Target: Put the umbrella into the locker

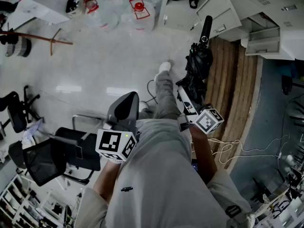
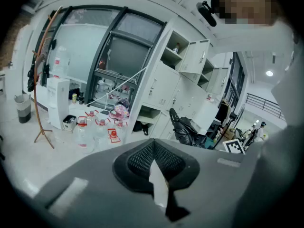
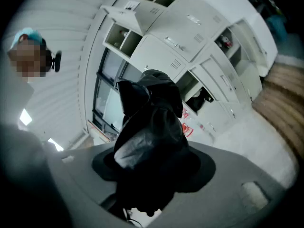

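A folded black umbrella (image 1: 197,68) sticks out ahead of me, its straight handle (image 1: 205,30) aimed at the white lockers (image 1: 213,8). My right gripper (image 1: 187,96) is shut on the umbrella's bunched fabric. In the right gripper view the umbrella (image 3: 149,137) fills the space between the jaws of the right gripper (image 3: 149,175), with the lockers (image 3: 190,46) beyond, some doors open. My left gripper (image 1: 127,106) hangs at my left side, jaws together and holding nothing. In the left gripper view the left gripper (image 2: 154,167) faces the lockers (image 2: 161,89), and the umbrella (image 2: 183,127) shows to the right.
Several large water bottles (image 1: 137,8) stand on the floor by the lockers. A wooden coat stand (image 1: 42,38) is at far left and a black office chair (image 1: 52,156) at lower left. Wooden decking (image 1: 232,80) and loose cables (image 1: 228,148) lie at right.
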`<action>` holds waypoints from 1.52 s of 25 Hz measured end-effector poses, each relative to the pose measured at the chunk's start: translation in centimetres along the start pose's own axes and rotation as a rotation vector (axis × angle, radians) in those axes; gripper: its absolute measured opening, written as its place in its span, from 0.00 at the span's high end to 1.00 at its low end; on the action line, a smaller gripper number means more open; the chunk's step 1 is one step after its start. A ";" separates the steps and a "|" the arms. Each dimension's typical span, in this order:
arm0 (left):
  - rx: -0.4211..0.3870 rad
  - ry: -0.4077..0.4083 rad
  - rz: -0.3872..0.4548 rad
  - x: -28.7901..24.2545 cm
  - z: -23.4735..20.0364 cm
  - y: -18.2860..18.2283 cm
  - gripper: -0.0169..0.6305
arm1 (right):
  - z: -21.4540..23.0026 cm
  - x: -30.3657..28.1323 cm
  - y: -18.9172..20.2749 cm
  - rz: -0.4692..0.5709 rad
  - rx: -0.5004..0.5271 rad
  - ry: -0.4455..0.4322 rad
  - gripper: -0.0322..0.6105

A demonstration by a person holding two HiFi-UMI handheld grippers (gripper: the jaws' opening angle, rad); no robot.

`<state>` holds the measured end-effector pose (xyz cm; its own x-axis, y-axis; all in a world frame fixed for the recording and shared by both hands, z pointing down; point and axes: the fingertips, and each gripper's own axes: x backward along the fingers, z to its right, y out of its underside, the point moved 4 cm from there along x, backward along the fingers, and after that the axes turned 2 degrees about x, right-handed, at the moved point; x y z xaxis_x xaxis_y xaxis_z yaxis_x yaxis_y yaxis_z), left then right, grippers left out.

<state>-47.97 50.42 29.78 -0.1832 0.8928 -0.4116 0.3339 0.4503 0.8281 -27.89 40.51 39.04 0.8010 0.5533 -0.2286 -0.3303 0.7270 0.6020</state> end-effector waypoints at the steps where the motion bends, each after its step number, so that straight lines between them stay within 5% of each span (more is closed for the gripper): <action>1: -0.001 0.016 -0.010 1.4 0.8 1.0 0.95 | -1.3 1.9 1.1 0.007 -0.023 -0.006 0.54; 10: -0.037 0.129 -0.032 6.6 8.7 5.8 0.95 | -4.5 15.7 4.3 0.086 0.020 0.116 0.54; 19: -0.133 0.231 -0.045 3.8 18.9 6.8 0.95 | -2.0 25.3 0.7 0.156 0.156 0.306 0.54; 29: -0.161 0.273 -0.087 1.3 30.0 11.5 0.95 | 2.6 34.9 -1.9 0.111 0.217 0.370 0.54; 38: -0.232 0.311 -0.097 -1.0 37.3 13.1 0.95 | 5.7 39.1 -4.3 0.120 0.203 0.308 0.54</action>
<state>-8.90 55.99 26.80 -0.4863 0.7836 -0.3866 0.0902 0.4851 0.8698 7.65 56.71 31.91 0.5649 0.7482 -0.3479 -0.2826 0.5716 0.7703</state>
